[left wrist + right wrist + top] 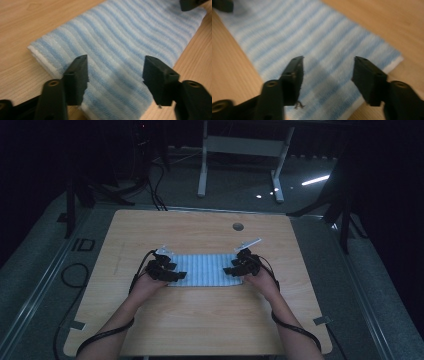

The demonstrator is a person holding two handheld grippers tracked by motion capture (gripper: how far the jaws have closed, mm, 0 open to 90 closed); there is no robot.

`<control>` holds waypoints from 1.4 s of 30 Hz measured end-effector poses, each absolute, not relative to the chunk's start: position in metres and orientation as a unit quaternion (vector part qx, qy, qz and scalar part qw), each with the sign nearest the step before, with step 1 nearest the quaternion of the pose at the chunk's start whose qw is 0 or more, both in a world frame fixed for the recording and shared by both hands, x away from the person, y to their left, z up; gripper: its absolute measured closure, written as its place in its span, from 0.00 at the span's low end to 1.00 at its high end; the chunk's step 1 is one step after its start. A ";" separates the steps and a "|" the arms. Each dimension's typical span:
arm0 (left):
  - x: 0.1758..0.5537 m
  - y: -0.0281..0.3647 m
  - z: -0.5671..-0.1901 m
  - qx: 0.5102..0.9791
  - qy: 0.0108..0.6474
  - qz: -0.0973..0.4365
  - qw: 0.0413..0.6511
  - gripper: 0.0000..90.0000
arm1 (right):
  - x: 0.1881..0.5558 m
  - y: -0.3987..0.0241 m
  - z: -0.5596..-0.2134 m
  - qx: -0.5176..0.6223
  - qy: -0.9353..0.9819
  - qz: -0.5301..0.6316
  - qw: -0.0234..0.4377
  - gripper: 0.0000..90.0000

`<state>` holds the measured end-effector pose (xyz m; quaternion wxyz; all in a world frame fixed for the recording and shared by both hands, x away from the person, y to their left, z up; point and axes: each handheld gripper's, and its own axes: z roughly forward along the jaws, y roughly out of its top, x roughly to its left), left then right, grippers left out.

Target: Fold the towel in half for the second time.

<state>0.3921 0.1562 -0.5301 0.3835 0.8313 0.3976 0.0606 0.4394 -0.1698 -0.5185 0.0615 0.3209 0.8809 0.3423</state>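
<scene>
Left gripper and right gripper, both spread (nothing pinched), hover over opposite short ends of striped cloth; its long axis spans between them.

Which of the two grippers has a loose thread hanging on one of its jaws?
The right gripper: a dark thread dangles below one jaw, above the striped towel. The left gripper has none.

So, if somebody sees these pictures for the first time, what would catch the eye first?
Probably the folded blue-and-white striped towel, lying flat mid-way across the pale wooden table. Next, the black left gripper and black right gripper, one over each short end, jaws open.
</scene>
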 end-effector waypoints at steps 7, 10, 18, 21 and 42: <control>0.378 0.151 -0.525 0.837 0.367 0.070 0.400 0.15 | 0.424 -0.173 -0.511 0.298 0.871 0.386 0.053 0.19; 0.371 0.150 -0.526 0.838 0.365 0.068 0.401 0.14 | 0.416 -0.173 -0.513 0.287 0.872 0.391 0.067 0.16; 0.358 0.159 -0.532 0.830 0.367 0.083 0.411 0.02 | 0.402 -0.179 -0.522 0.263 0.876 0.393 0.091 0.15; 0.354 0.164 -0.534 0.829 0.367 0.087 0.413 0.02 | 0.398 -0.183 -0.524 0.258 0.874 0.400 0.103 0.14; 0.323 0.219 -0.544 0.802 0.419 0.114 0.410 0.02 | 0.381 -0.254 -0.538 0.306 0.855 0.390 0.153 0.14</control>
